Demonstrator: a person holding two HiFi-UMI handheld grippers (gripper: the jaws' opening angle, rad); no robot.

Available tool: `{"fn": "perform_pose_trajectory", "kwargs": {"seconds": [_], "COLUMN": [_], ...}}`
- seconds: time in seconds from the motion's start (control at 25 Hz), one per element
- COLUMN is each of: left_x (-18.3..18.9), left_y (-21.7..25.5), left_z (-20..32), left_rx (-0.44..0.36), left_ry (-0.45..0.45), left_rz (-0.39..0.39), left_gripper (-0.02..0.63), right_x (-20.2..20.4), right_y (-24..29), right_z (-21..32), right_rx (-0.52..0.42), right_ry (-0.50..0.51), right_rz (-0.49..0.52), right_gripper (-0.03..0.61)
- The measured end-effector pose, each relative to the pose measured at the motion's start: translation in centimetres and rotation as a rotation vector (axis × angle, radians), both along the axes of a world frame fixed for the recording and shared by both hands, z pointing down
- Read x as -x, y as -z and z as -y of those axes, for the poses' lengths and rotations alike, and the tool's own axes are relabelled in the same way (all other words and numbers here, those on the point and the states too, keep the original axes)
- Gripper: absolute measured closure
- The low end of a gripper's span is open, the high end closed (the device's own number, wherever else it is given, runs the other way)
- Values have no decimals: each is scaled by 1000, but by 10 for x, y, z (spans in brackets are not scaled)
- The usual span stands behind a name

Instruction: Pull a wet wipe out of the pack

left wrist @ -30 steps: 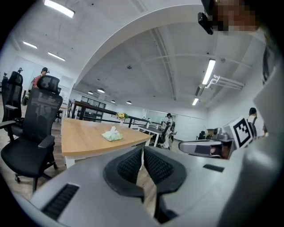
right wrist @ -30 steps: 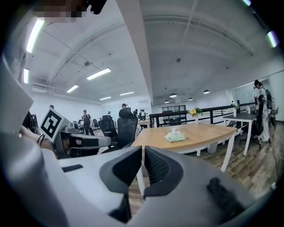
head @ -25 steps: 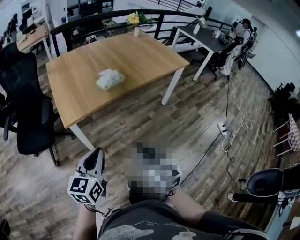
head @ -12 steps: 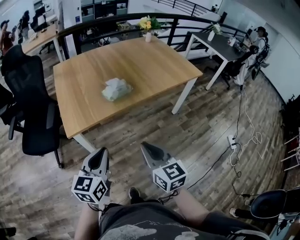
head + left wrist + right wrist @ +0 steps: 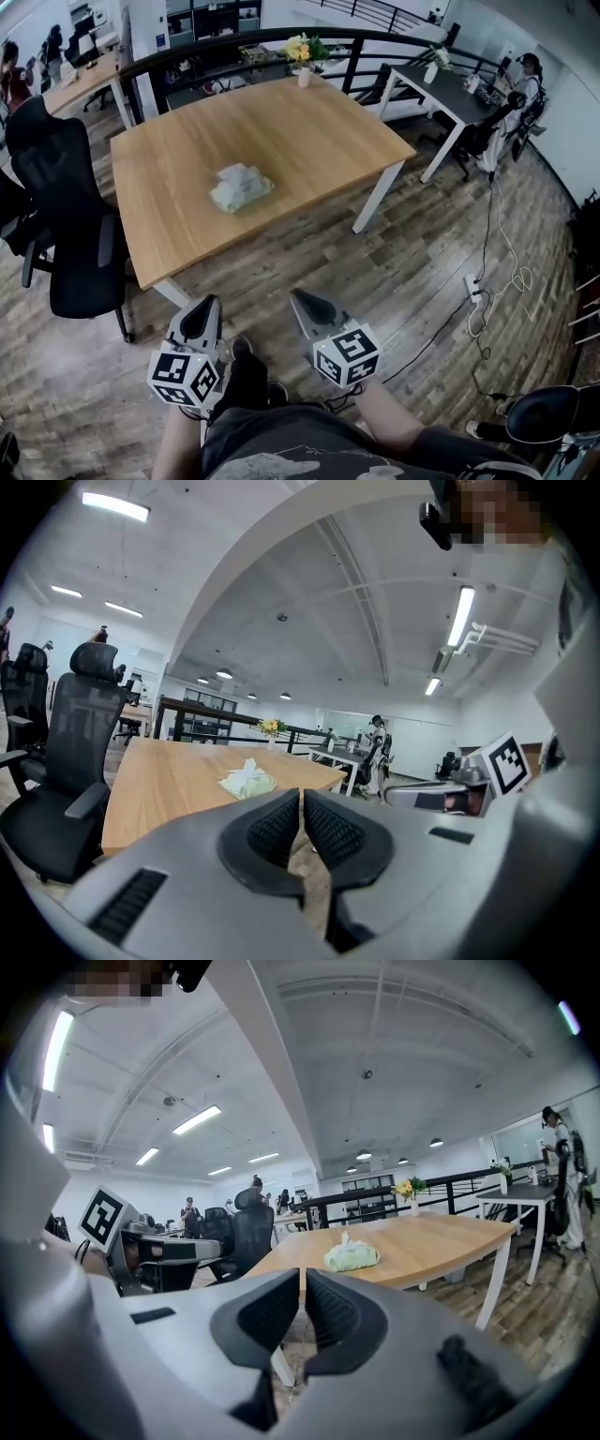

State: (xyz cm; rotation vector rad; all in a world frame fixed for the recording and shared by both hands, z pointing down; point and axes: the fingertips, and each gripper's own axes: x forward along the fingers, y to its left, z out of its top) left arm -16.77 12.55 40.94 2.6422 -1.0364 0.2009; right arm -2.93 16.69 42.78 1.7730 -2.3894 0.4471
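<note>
Wooden tabletop (image 5: 309,141), white legs. Left gripper (image 5: 204,307) and right gripper (image 5: 300,302) hover short of its near edge, each with jaws closed together on nothing. The pack (image 5: 241,188) lies mid-tabletop, well apart from both grippers, with a wipe (image 5: 234,173) standing from its top.

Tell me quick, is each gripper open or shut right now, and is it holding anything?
Left gripper: closed, holding nothing.
Right gripper: closed, holding nothing.
</note>
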Motion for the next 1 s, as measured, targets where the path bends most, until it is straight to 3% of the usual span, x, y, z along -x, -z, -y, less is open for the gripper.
{"fn": "perform_pose_trajectory", "kwargs": {"seconds": [0.6, 1.0], "left_x": [-3, -33], "left_y": [-15, -22], "left_z": [78, 151], "left_rx": [18, 48], "left_ry": [-10, -28], "left_rz": [-41, -38], "left_gripper": [589, 589], "right_x": [0, -38], "right_y": [-12, -19], "right_z": [78, 144], "right_rx": [37, 60], "right_ry": [9, -39], "right_rz": [-58, -42], "right_gripper": [545, 545]}}
